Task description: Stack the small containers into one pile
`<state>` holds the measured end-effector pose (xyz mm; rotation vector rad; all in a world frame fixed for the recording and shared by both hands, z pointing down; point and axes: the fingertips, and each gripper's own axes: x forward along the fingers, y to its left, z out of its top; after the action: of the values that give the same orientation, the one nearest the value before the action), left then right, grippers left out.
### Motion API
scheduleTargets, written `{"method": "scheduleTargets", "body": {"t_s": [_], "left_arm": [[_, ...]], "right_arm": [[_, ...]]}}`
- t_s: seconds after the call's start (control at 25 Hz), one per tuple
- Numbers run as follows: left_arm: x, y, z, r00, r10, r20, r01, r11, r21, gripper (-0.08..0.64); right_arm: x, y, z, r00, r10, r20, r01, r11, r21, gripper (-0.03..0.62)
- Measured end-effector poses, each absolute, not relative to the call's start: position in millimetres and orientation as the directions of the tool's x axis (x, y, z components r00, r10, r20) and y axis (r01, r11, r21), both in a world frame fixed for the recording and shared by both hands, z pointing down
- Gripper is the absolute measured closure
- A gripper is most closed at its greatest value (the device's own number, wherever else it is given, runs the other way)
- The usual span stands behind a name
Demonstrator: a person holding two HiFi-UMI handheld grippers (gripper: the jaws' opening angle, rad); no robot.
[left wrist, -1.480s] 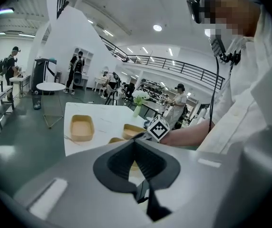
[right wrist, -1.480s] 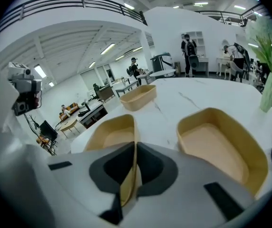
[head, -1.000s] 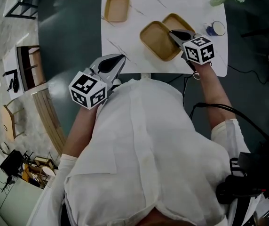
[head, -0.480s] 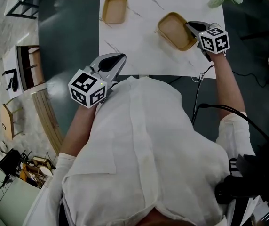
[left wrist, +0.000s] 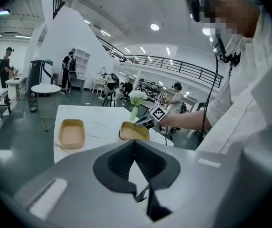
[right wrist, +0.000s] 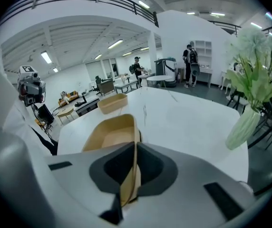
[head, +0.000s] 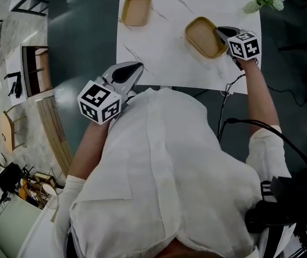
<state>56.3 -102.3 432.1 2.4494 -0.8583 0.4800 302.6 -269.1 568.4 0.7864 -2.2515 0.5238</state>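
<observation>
On table (head: 164, 42), container (right wrist: 110, 136) rim in right hand-held gripper (right wrist: 135, 148), possibly stacked

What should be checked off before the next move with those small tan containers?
1. Right gripper grips the near container: ok, its jaws are shut on the side wall.
2. Near container is nested on another: cannot tell, its underside is hidden.
3. Far container is ready to fetch: ok, it lies upright, empty and alone on the table.
4. Left gripper is free: ok, its jaws are together on nothing.
5. Vase is out of the way: ok, it stands near the table's corner, apart from both containers.
</observation>
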Motion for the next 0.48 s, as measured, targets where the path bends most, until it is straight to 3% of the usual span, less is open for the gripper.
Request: {"method": "scheduleTargets", "body": {"t_s": [0.48], "left_arm": [[51.2, -100.9, 431.1, 0.734, -0.484, 0.477, -0.662, -0.669, 0.339, 0.552]], "right_arm": [[298.9, -272.4, 584.5, -0.496, -0.398, 0.772, -0.651, 0.758, -0.028, 0.575]]}}
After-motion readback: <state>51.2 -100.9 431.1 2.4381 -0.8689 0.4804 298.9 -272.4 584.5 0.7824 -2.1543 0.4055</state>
